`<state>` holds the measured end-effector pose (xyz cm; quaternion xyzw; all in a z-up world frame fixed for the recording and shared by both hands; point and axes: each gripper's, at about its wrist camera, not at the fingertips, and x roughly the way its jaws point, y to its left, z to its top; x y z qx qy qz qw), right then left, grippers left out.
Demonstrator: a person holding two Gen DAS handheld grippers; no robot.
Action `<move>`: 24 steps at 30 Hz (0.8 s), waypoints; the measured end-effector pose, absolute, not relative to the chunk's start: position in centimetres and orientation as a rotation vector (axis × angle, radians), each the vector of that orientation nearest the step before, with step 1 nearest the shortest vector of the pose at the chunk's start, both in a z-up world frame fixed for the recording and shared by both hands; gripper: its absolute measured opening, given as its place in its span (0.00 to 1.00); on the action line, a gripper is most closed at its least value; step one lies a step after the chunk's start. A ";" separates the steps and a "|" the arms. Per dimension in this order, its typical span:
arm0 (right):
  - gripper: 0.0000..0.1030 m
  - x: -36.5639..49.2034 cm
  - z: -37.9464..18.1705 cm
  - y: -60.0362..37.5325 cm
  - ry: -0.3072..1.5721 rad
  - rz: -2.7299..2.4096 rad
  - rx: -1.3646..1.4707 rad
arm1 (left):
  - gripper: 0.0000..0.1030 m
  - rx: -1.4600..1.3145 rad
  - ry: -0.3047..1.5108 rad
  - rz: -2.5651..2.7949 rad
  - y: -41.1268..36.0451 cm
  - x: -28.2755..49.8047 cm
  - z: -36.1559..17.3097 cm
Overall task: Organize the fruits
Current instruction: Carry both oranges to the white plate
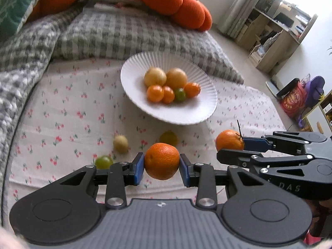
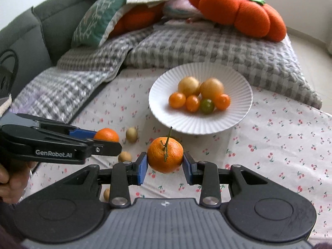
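My left gripper (image 1: 162, 167) is shut on a plain orange (image 1: 162, 160), held above the floral cloth. My right gripper (image 2: 165, 165) is shut on a stemmed orange (image 2: 165, 154); it also shows in the left wrist view (image 1: 229, 140). A white ribbed plate (image 1: 145, 103) ahead holds several fruits: two yellow, three small orange, one green. The plate also shows in the right wrist view (image 2: 238, 114). Loose on the cloth are a yellow-green fruit (image 1: 120, 143), a green one (image 1: 103, 162) and a yellow one (image 1: 168, 138).
A grey checked blanket (image 1: 124, 31) and an orange pumpkin cushion (image 1: 172, 2) lie behind the plate. A green cushion (image 2: 97, 18) is at the far left. Shelves and bags (image 1: 294, 97) stand to the right. Small tan fruits (image 2: 131, 134) lie on the cloth.
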<state>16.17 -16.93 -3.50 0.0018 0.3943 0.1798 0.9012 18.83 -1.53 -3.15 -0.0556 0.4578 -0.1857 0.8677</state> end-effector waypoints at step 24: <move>0.31 23.4 -6.3 -19.0 0.758 0.265 -0.077 | 0.23 -0.082 0.929 -0.401 -6.8 27.9 -5.9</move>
